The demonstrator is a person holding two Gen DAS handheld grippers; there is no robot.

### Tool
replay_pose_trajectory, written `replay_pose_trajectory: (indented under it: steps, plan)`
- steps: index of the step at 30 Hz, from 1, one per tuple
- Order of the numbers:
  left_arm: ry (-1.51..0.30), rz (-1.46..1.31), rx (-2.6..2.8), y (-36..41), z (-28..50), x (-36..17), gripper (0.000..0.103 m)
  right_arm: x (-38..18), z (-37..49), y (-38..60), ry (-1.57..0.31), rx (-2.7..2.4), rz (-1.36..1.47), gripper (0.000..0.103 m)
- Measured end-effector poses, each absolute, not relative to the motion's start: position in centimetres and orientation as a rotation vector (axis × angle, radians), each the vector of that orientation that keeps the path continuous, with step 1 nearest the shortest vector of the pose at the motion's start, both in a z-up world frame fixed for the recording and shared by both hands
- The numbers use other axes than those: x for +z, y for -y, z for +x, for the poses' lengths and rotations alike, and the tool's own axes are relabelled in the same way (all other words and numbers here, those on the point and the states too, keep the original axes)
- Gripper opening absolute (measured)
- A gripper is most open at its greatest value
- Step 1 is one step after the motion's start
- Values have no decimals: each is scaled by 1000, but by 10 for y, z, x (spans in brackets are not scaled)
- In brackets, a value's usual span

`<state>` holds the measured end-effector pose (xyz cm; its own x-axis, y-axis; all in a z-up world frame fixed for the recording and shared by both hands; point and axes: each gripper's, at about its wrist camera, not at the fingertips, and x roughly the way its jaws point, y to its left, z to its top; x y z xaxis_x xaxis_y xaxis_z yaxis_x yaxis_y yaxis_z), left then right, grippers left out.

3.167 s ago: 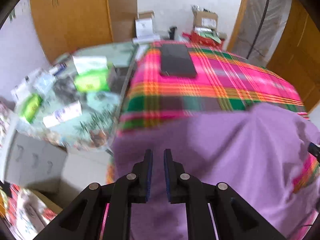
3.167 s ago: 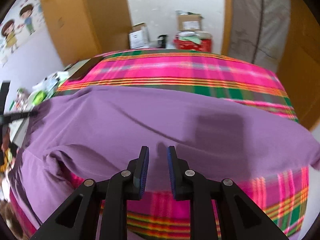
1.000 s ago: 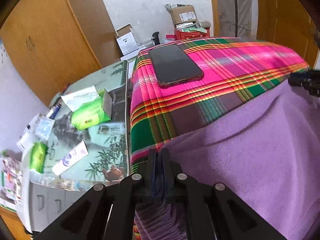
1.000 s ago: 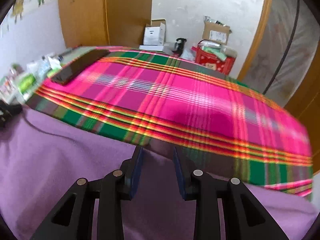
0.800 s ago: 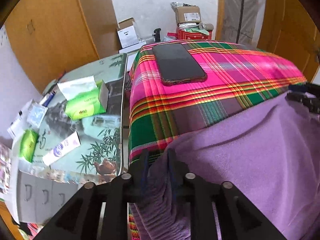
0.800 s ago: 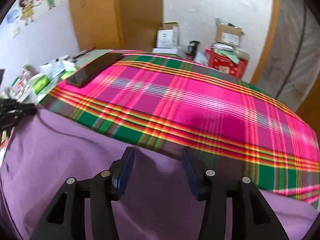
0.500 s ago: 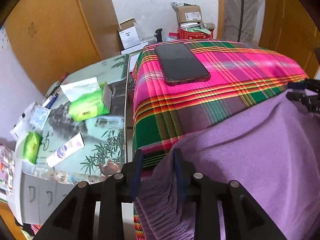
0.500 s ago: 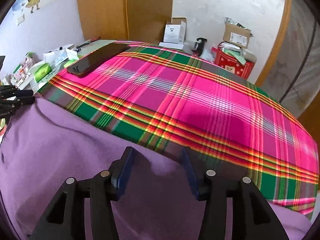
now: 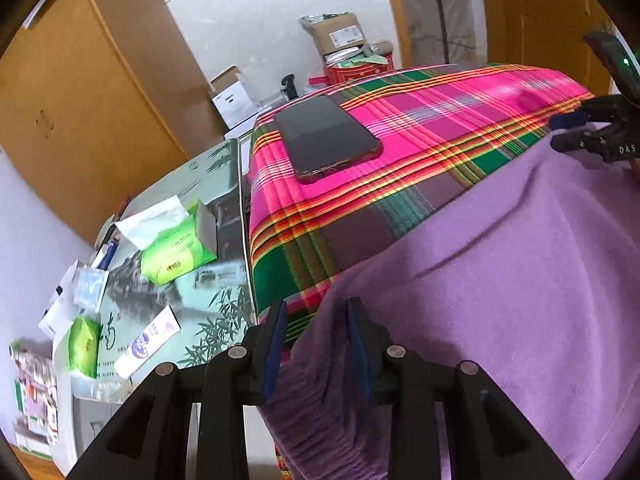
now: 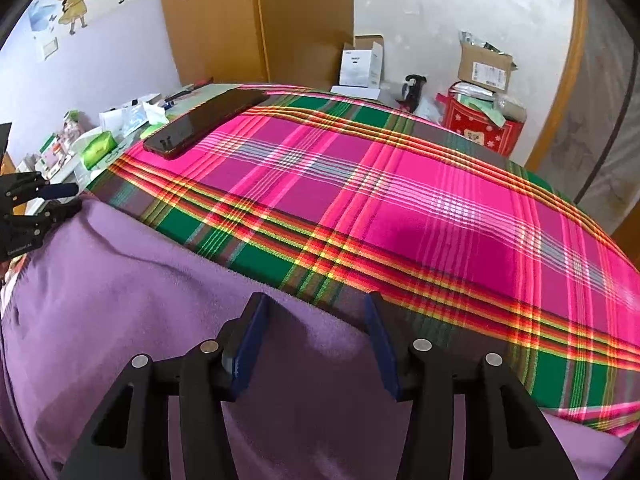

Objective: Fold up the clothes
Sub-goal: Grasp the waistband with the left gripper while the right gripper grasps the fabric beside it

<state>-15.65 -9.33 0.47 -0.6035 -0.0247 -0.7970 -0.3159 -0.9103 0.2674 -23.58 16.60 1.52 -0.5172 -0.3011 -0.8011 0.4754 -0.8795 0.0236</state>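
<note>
Fleece-like purple garment [image 10: 120, 300], limp and light in the lower frame over the plaid surface [image 10: 360, 200], looks best pinched at its edge; left claw [image 9: 316, 316] and right claw [image 10: 316, 312] stand spread, gripping nothing.

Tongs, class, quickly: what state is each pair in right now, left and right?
Left tongs: open; the purple garment edge lies loose between them.
Right tongs: open above the garment, gripping nothing.
</note>
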Motion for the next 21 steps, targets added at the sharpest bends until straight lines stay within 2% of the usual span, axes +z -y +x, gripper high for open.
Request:
replay_pose_trajectory:
  steps: [5,8,10,12,14,15,19,21]
  plan:
    - [-589,-1321,2595,95,-163,5,35,15,-236,-166,-280,-2388,1206,52]
    - [-670,-1282,2604,89,-158,3,35,15,-235,-166,-283,-2392,1200,52]
    - [-695,-1264,2605,86,-156,2,30,15,-235,-166,-285,-2395,1196,52]
    - [-666,-1265,2564,84,-156,1,9,15,-234,-165,-294,-2397,1195,52]
    - [-647,-1275,2543,82,-156,0,4,16,-234,-165,-302,-2398,1194,51]
    - [-662,-1276,2542,81,-156,0,4,16,-233,-164,-305,-2391,1193,49]
    - [-683,-1282,2539,79,-155,1,3,18,-227,-156,-327,-2354,1174,20]
    - [-683,-1283,2548,79,-154,0,2,19,-224,-150,-366,-2353,1162,12]
